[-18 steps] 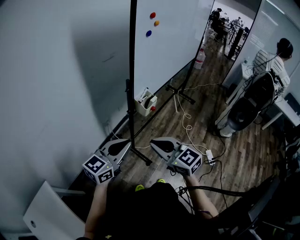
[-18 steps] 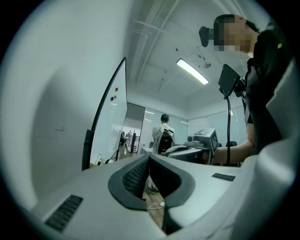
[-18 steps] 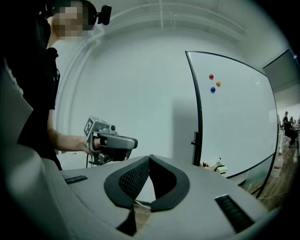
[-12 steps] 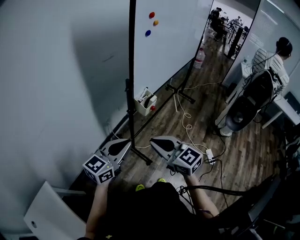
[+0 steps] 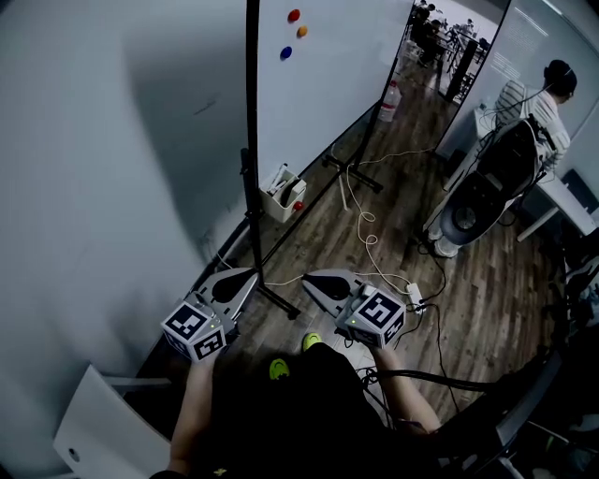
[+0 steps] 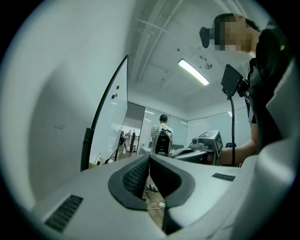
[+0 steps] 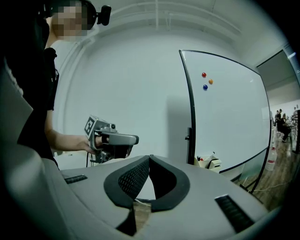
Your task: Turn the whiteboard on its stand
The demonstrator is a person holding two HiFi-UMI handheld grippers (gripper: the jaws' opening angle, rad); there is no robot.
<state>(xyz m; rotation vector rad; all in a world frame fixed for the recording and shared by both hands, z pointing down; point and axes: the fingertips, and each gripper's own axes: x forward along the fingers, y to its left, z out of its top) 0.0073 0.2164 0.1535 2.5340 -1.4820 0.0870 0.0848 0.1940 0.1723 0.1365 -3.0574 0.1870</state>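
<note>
The whiteboard [image 5: 328, 84] is a tall white panel in a black frame, with three coloured magnets [image 5: 294, 16] near its top. It hangs on a black post [image 5: 250, 187] whose foot [image 5: 281, 304] rests on the wood floor. My left gripper [image 5: 251, 274] is shut and empty, just left of that foot and short of the post. My right gripper [image 5: 307, 281] is also shut and empty, a little to the right of the foot. In the right gripper view the whiteboard [image 7: 229, 122] stands ahead on the right, with the left gripper [image 7: 112, 140] beside it. The left gripper view shows the whiteboard [image 6: 115, 122] edge-on.
A white box of markers [image 5: 284, 195] sits by the post. Cables [image 5: 370, 234] and a power strip [image 5: 412, 292] trail over the floor on the right. A person with a backpack [image 5: 510, 159] stands at a desk far right. The wall is close on the left, with a white chair [image 5: 94, 421] behind.
The head view has shifted, so the whiteboard post sits further left and closer. Both grippers stay shut and side by side. A foot in a yellow-green shoe has stepped forward.
</note>
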